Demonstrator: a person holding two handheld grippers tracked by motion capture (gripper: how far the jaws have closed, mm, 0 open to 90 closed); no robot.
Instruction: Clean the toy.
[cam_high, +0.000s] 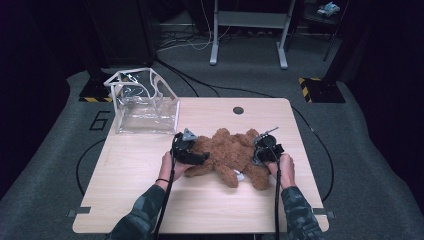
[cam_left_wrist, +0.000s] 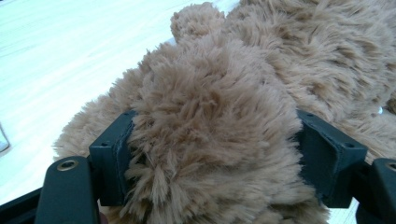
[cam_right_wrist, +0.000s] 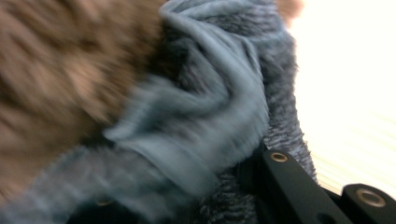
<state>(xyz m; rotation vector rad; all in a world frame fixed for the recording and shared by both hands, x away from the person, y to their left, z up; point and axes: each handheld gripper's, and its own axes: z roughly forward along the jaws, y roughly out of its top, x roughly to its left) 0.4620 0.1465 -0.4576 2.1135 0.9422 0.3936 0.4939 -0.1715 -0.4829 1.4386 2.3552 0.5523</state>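
A brown plush teddy bear (cam_high: 230, 152) lies on the wooden table (cam_high: 135, 200), near its middle. My left gripper (cam_high: 201, 158) is at the bear's left side. In the left gripper view its jaws press from both sides on a thick furry limb (cam_left_wrist: 215, 116), so the left gripper (cam_left_wrist: 215, 161) is shut on the bear. My right gripper (cam_high: 258, 156) is at the bear's right side. In the right gripper view a bunched grey-blue cloth (cam_right_wrist: 210, 102) covers the right gripper (cam_right_wrist: 196, 186), which is shut on it, with brown fur (cam_right_wrist: 56, 70) beside it. That view is blurred.
A clear plastic bag with white edging (cam_high: 145, 105) stands open at the table's far left corner. A round cable hole (cam_high: 238, 110) sits at the far edge. Beyond the table are desk legs (cam_high: 215, 40) and floor cables.
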